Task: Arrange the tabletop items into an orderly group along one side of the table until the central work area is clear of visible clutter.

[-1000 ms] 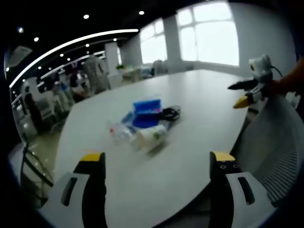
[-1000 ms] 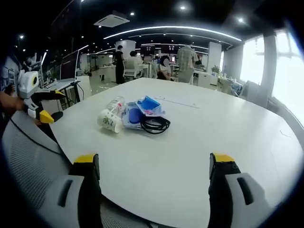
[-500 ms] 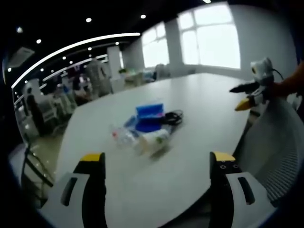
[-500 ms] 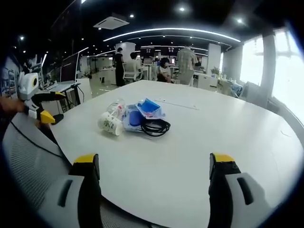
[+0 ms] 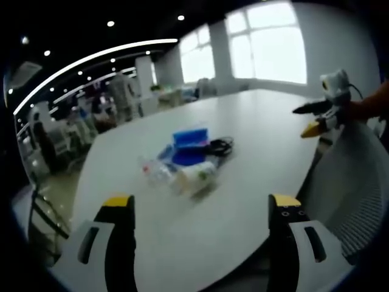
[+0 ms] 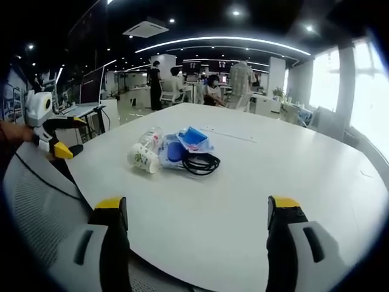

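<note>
White table (image 6: 255,201) carries the clutter at frame centre: cup (image 6: 142,157) lying on its side, bottle (image 6: 149,137), blue box (image 6: 193,138) and black cable (image 6: 200,163), well beyond both spread, empty grippers, left (image 5: 200,210) and right (image 6: 197,210), neither clearly nearer.

No legible text, brand, number or sign is found in either view. A greenish print is seen on the paper cup (image 6: 142,157) lying on the table (image 6: 255,182), too blurred to be read.
</note>
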Motion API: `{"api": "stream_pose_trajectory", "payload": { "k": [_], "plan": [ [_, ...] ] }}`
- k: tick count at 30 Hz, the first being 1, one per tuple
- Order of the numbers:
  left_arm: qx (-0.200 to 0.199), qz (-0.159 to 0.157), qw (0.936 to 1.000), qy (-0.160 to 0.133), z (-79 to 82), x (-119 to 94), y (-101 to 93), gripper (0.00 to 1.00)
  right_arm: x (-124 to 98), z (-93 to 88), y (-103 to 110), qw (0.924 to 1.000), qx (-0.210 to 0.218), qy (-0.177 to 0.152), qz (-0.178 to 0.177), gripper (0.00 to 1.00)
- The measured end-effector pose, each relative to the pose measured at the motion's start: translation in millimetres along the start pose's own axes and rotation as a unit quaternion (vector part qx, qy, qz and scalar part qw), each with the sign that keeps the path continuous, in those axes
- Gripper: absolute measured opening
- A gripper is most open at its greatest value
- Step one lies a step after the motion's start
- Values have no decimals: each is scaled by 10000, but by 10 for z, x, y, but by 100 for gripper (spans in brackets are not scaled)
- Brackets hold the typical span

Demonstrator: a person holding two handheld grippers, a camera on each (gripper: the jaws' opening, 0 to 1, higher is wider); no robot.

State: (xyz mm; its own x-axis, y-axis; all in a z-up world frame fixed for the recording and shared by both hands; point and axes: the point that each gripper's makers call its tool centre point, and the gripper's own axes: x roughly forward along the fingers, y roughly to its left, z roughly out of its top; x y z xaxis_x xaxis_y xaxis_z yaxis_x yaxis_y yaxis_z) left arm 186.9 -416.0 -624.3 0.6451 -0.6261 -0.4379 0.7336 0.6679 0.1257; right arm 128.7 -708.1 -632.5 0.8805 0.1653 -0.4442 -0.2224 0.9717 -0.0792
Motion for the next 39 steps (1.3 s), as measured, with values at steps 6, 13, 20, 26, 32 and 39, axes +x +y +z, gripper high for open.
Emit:
{"api": "stream_pose_trajectory", "payload": {
  "k": [6, 13, 20, 26, 32, 39],
  "plan": [
    [-66, 55, 9999, -90, 26, -8, 34, 86, 4, -19, -1, 10000, 2, 46, 4, 95],
    [-360, -120, 9993, -33, 18, -4, 4, 70, 9, -30, -8, 10000, -20, 79, -6, 95],
    [-427, -337, 9985, 26, 4, 57, 20, 63, 10, -34, -21, 10000, -3, 83, -26, 94],
    [-390, -627, 9972, 134, 2, 208, 19, 59, 11, -32, -28, 10000, 19, 65, -23, 94],
    [-404, -829, 9955, 217, 1, 424, 56, 52, 10, -22, -27, 10000, 35, 34, -19, 94],
    [-526, -1040, 9927, 308, 9, 709, 94, 40, 5, -11, -34, 10000, 32, -3, -28, 94]
  ]
}}
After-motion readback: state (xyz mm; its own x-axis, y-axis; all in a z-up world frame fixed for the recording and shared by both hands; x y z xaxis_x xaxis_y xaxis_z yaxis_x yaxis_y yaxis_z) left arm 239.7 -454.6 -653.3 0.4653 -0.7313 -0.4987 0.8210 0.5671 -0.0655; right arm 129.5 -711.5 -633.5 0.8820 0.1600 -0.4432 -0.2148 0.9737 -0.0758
